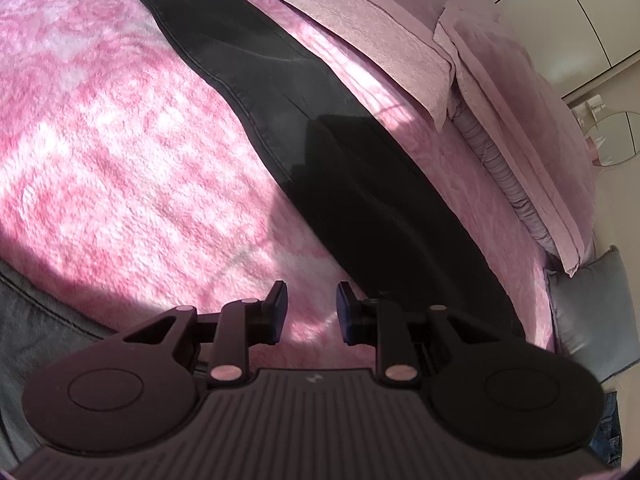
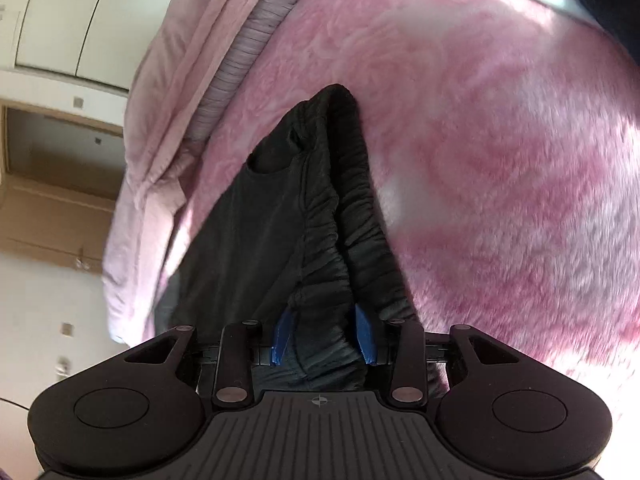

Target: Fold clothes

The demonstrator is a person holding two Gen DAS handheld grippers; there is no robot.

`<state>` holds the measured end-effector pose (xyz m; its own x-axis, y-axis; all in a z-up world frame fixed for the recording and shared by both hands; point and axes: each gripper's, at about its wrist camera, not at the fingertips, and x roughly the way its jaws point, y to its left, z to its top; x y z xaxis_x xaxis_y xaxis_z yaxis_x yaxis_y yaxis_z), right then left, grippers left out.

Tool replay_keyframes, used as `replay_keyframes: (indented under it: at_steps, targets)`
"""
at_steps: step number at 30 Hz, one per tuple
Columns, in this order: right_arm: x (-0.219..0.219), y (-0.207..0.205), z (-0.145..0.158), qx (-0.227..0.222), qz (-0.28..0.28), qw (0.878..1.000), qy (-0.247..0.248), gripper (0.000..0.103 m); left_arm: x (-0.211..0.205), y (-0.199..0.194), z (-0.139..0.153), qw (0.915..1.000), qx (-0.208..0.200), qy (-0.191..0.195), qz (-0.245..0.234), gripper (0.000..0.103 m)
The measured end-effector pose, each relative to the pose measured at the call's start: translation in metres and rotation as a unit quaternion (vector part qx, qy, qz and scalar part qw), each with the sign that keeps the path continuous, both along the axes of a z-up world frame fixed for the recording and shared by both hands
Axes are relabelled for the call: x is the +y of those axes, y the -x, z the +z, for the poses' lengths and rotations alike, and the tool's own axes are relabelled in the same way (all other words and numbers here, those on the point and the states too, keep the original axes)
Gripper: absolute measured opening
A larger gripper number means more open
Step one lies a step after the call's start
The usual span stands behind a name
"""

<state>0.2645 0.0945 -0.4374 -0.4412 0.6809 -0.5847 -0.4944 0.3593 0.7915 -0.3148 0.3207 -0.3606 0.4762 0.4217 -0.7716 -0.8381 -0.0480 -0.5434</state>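
Note:
Black trousers [image 1: 304, 128] lie folded lengthwise in a long strip across a pink fluffy blanket [image 1: 120, 140], running from the far left to the near right. My left gripper [image 1: 311, 312] is open and empty, just above the blanket, a little left of the strip's near end. In the right wrist view my right gripper [image 2: 326, 330] is shut on the elastic waistband end of the black trousers [image 2: 280, 220], which bunches between the blue pads [image 2: 364, 330] and hangs away from the camera over the blanket [image 2: 500, 140].
A pale pink folded cover [image 1: 360, 28] and pink bedding [image 1: 512, 92] lie along the bed's far edge. A grey cushion [image 1: 588, 312] sits at the right. White cabinet doors [image 2: 80, 16] and a wooden shelf [image 2: 52, 184] stand beyond the bed.

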Motion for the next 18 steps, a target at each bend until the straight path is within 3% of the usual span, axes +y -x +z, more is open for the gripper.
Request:
replay_keyframes:
  at_steps: [2,3,4,8,10,13,15,18]
  targets:
    - [0.004,0.007,0.004,-0.024,-0.001,1.0,0.006,0.038,-0.002,-0.003,-0.001,1.0,0.0,0.001,-0.002,0.021]
    - [0.007,0.012,0.007,-0.052,-0.007,0.999,0.014,0.018,-0.003,-0.005,-0.002,1.0,0.0,0.001,-0.004,0.021]
    - [0.01,0.017,0.011,-0.079,-0.013,0.997,0.022,0.004,-0.003,-0.007,-0.002,1.0,-0.001,0.0,-0.006,0.021]
    - [0.01,0.052,0.047,-0.204,-0.02,0.979,0.004,0.001,-0.005,-0.015,0.001,0.9996,0.008,-0.013,-0.024,0.021]
    - [0.002,0.052,0.053,-0.228,-0.047,0.972,0.001,0.0,-0.006,-0.018,0.0,0.9992,0.016,-0.017,-0.033,0.021]
    - [0.006,0.058,0.023,-0.264,-0.045,0.963,0.031,0.0,-0.009,-0.019,-0.006,0.9989,0.027,-0.011,-0.037,0.021]
    - [0.005,0.065,0.021,-0.294,-0.047,0.954,0.028,0.0,-0.012,-0.018,-0.007,0.9988,0.029,-0.01,-0.037,0.021]
    - [0.001,0.063,0.029,-0.285,-0.059,0.956,0.041,0.004,-0.018,-0.014,-0.008,0.9987,0.032,-0.009,-0.038,0.021]
